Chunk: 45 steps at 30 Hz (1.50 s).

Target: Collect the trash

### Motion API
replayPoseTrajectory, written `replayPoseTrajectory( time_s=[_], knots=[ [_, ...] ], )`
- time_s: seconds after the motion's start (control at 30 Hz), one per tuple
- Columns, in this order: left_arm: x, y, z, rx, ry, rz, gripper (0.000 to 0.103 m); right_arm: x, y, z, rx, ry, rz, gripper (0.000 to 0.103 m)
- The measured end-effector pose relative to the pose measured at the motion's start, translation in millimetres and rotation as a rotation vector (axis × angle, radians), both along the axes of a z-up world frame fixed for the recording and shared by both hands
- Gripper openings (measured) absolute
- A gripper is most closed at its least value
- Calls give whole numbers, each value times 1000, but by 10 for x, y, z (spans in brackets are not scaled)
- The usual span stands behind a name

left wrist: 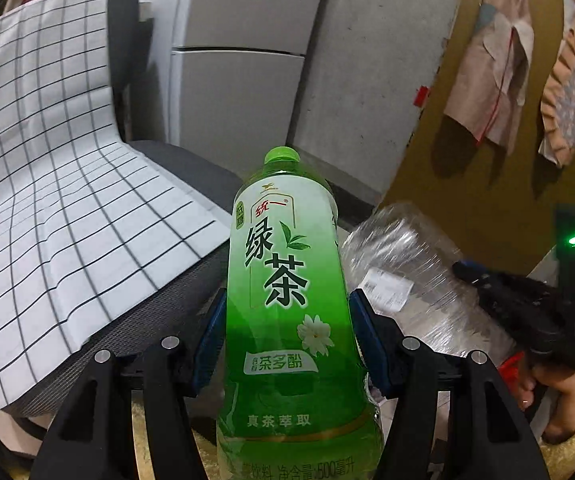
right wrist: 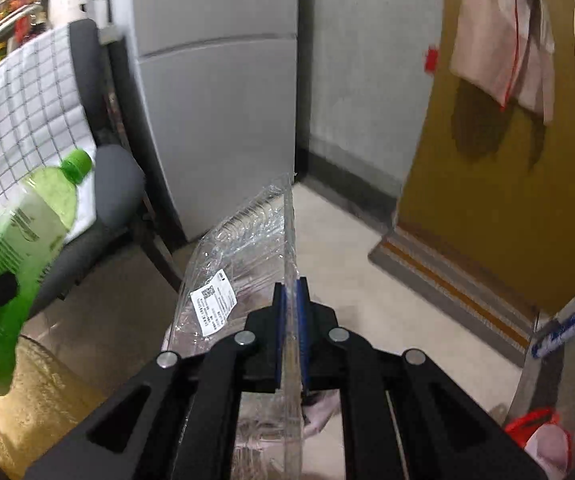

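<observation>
My left gripper (left wrist: 286, 322) is shut on a green tea bottle (left wrist: 287, 300) with a green cap, held upright in the air. The bottle also shows at the left of the right wrist view (right wrist: 19, 248), tilted. My right gripper (right wrist: 292, 292) is shut on the rim of a clear plastic container (right wrist: 243, 248) with a white label; it holds the container above the floor. The container also shows to the right of the bottle in the left wrist view (left wrist: 407, 264), with the right gripper's black body behind it.
A grey chair (right wrist: 107, 196) draped with a white checked cloth (left wrist: 47, 200) stands on the left. A grey fridge (right wrist: 215, 100) is behind it. A yellow door (right wrist: 507, 180) with hanging cloths is on the right, with a doormat (right wrist: 455, 284) below. A red bag (right wrist: 535, 428) lies at lower right.
</observation>
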<state>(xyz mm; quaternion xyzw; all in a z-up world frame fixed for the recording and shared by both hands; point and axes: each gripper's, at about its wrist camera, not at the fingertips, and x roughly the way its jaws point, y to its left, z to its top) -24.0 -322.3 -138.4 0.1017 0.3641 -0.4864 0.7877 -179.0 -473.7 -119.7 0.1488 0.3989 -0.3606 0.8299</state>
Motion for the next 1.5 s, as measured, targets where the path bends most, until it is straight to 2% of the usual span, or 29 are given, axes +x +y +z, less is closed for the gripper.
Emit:
replayPoseTrajectory(
  time_s=[0.07,0.1,0.3,0.47,0.7,0.73,0.77,0.83,0.9,1.03,1.13,1.33,1.4,1.47,1.5],
  knots=[
    [-33,-25,-8,8,0,-6,60,11,-89,-168,35,27,-36,32],
    [-49,-38,-18,13,-1,-8,60,3,-102,-197,28,31,-48,35],
    [-105,-156,-96,43,4,-24,60,-17,-2,-3,-87,5,-28,40],
    [-230,-270,-126,60,2,-66,60,-122,55,261,-135,-84,-35,40],
    [-392,-570,10,-3,-20,-145,62,-367,-32,581,-210,-187,-75,41],
    [-400,-637,9,-11,-13,-157,64,-397,-44,618,-215,-196,-82,42],
    [-398,-691,-6,-10,-3,-168,75,-414,-57,644,-217,-202,-87,43],
    [-372,-783,-62,7,2,-160,83,-440,-67,669,-215,-208,-93,43],
    [-333,-803,-96,25,11,-151,83,-434,-70,660,-208,-206,-91,44],
    [-208,-624,-31,6,11,-106,83,-347,8,608,-187,-190,-56,44],
    [-129,-392,67,-4,-34,-59,83,-247,126,582,-177,-180,-18,44],
    [-11,176,256,-11,-86,66,89,-44,499,628,-154,-163,73,52],
    [2,333,304,7,-96,96,91,0,613,668,-134,-164,106,58],
    [23,503,352,34,-87,123,93,60,776,731,-120,-159,156,72],
    [33,584,375,47,-88,142,94,82,836,764,-111,-161,173,75]
  ],
)
